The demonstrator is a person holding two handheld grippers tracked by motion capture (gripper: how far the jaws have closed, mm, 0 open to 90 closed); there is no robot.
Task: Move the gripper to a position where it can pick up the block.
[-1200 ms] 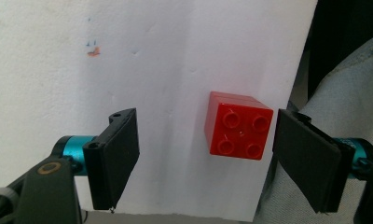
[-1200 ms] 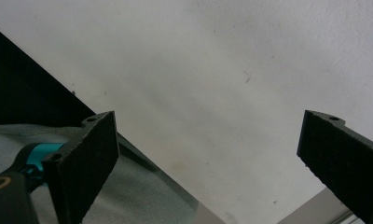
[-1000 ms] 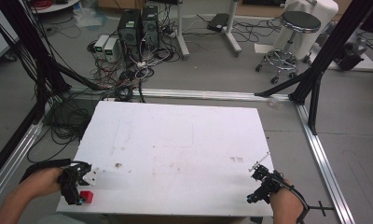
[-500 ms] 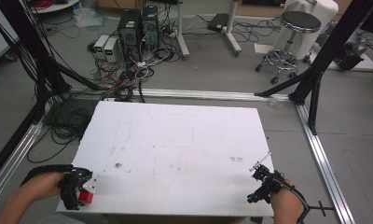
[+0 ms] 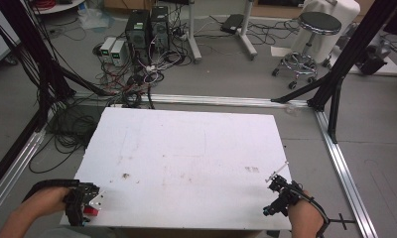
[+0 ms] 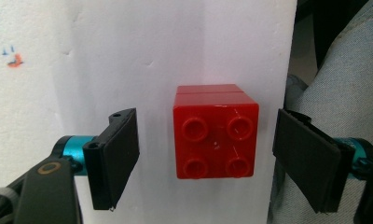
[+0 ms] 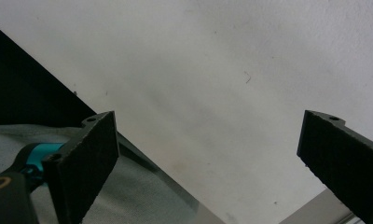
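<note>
A red studded brick (image 6: 216, 135) sits on the white table (image 5: 186, 148), close to its near left edge. Its top shows four studs, and a seam on its far side suggests two stacked pieces. My left gripper (image 6: 210, 140) is open, one jaw on each side of the brick with a gap on both sides. From above, the left gripper (image 5: 82, 203) half covers the red brick (image 5: 90, 210). At the near right corner my right gripper (image 5: 280, 194) is held by a hand. In its own view the right gripper (image 7: 208, 140) is open over bare tabletop, with nothing between the jaws.
The table's near edge runs just beside the brick, with a denim-clad leg (image 6: 343, 70) beyond it. On the floor past the table lie computer towers (image 5: 147, 25) and tangled cables (image 5: 137, 79). A stool (image 5: 315, 29) stands back right. Aluminium rails (image 5: 343, 163) and black posts border the table.
The left hand has drawn back toward the near edge and settled its gripper around the red brick. The right gripper has stayed put.
</note>
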